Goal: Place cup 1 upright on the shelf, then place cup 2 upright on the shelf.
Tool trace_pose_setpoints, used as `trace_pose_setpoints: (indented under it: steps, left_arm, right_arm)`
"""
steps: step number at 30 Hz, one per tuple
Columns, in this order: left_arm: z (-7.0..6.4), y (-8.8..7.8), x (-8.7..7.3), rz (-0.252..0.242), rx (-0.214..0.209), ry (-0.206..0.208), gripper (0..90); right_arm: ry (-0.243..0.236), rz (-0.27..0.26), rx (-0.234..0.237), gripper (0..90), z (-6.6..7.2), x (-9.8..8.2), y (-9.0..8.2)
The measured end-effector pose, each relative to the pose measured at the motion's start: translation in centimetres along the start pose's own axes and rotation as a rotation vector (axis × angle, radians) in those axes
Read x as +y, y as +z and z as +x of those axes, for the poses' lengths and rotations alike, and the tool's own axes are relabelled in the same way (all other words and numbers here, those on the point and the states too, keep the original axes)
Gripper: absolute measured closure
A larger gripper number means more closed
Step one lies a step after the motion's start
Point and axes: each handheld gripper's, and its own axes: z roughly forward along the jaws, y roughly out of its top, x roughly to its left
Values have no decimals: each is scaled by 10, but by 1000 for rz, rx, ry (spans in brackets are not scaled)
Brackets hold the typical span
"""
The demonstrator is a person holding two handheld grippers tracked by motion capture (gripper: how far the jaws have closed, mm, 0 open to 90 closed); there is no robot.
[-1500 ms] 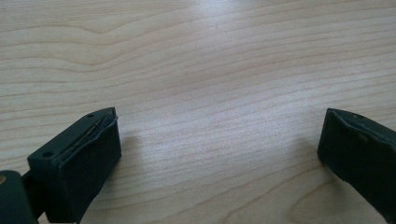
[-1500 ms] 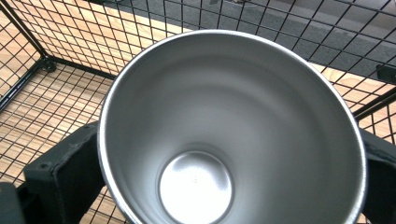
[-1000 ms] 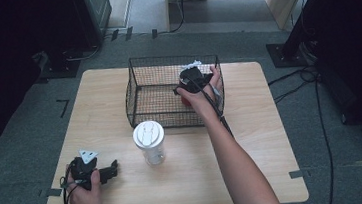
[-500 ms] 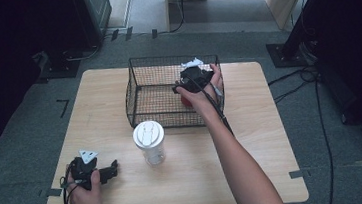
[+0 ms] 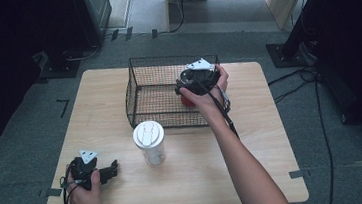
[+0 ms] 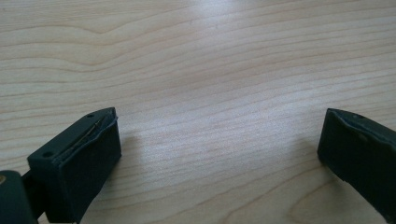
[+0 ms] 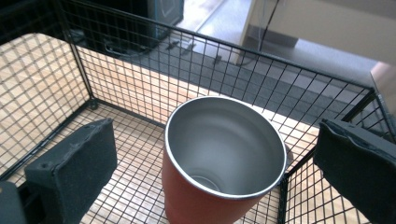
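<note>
Right gripper view shows my right tool spread wide, its two black jaws standing apart on either side of the red tumbler without touching it. The tumbler stands upright inside the wire basket, its steel-lined mouth open toward me, close to a corner where two mesh walls meet. Under it I see the basket's grid floor and the pale wood of the worktop through the mesh.

In the high view, my right tool sits over the right end of the wire basket, the hand wrapped around it from behind, and a bit of the red tumbler shows just below it. The basket rests on the far half of the worktop. Just in front of the basket stands a clear cup with a white lid.

My left tool lies low near the worktop's near left corner, well apart from the cup. In the left gripper view its jaws are released, gaping over bare wood.
</note>
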Motion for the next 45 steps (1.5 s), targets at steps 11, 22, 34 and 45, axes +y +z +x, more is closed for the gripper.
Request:
trace_pose_setpoints:
  steps: [11, 22, 34, 45]
  left_arm:
    - [0, 0, 0, 0, 0, 0, 0]
    - [0, 0, 0, 0, 1, 2, 0]
    - [0, 0, 0, 0, 1, 1, 0]
    - [0, 0, 0, 0, 1, 3, 0]
  right_arm:
    - [52, -83, 83, 0, -6, -11, -28]
    - [44, -127, 185, 0, 4, -26, -51]
    - [39, -152, 287, 0, 19, -53, -77]
    - [53, -149, 357, 0, 30, -75, -93]
